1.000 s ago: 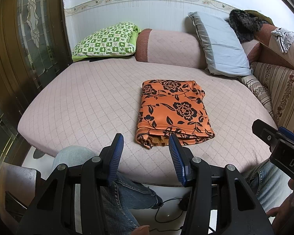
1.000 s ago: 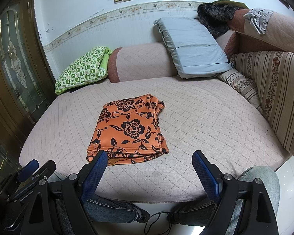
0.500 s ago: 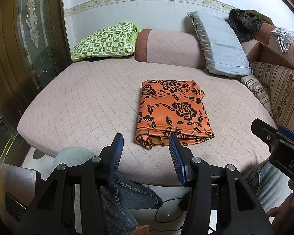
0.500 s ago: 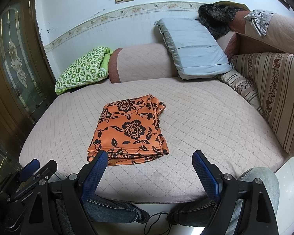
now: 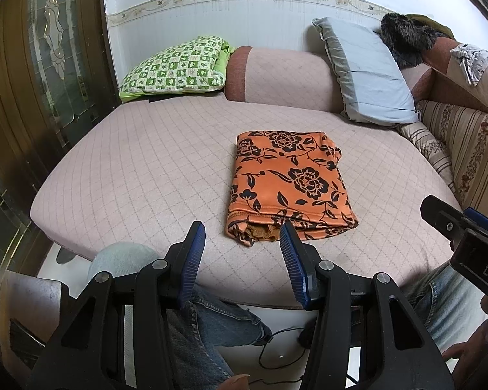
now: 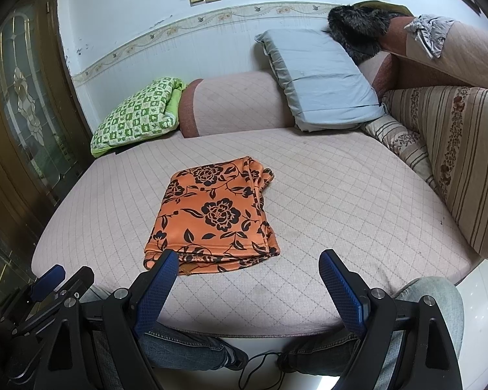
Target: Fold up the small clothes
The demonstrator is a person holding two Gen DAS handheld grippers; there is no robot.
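Orange folded garment on sofa, just beyond parted left claw

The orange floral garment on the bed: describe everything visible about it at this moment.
The orange floral garment is soft, slightly shiny-looking fabric printed with black roses and leaves. It lies folded into a rough rectangle of several layers on the pink quilted bed cover, near its front middle. The near edge shows stacked layers and a hem with a brownish inner patch; the far right corner is slightly rumpled. Nothing but the cover touches it: the left gripper and right gripper hang open in front of it, apart from the cloth.
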